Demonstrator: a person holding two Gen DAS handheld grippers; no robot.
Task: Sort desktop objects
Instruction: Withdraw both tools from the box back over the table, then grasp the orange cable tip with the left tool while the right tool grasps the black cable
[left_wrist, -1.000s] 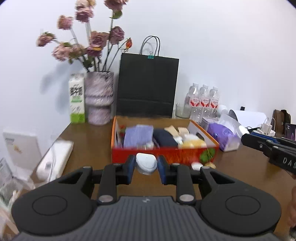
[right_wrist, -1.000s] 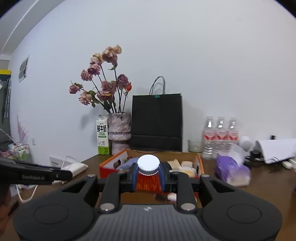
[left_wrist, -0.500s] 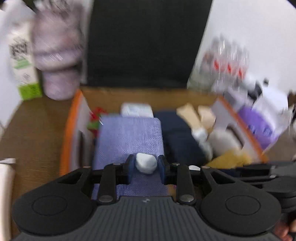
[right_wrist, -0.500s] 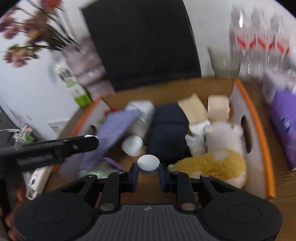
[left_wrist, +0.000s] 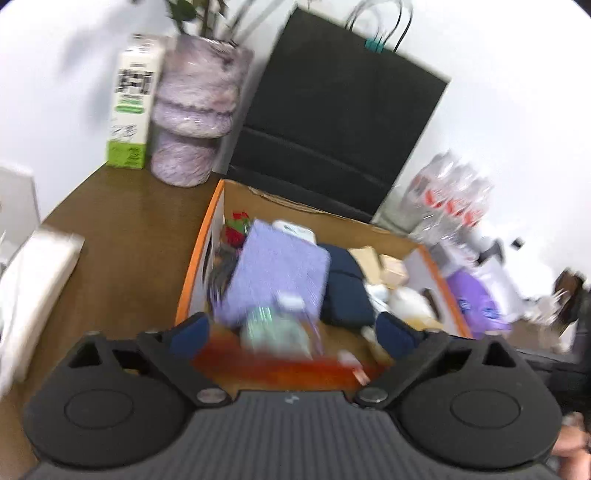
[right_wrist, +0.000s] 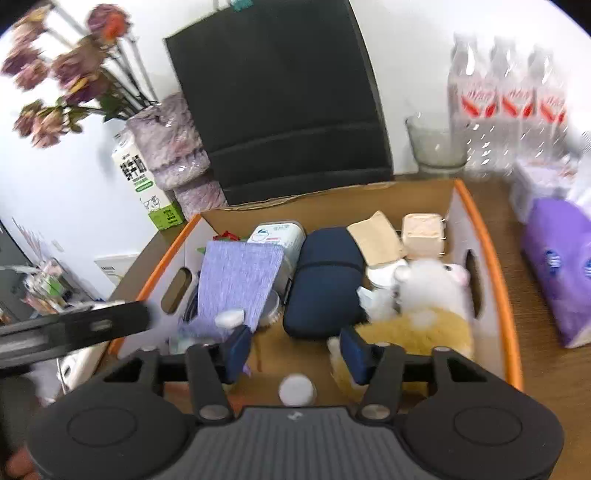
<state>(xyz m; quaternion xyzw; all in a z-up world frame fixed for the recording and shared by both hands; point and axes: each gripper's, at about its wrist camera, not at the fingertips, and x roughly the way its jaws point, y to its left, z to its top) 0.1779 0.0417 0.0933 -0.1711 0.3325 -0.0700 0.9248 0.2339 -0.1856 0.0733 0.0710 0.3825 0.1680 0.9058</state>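
Right hand-held gripper (right_wrist: 291, 347) opening, white-capped bottle (right_wrist: 296, 390) loose between; only left view shows left hand-held gripper (left_wrist: 291, 332) opening, empty

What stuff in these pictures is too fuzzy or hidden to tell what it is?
- Left wrist view: the greenish thing between the opening jaws is motion-blurred.
- Right wrist view: the white cap shows; the gripper body hides whatever is beneath it.
- Right wrist view: the stuffed toy is blurred, its face unclear.
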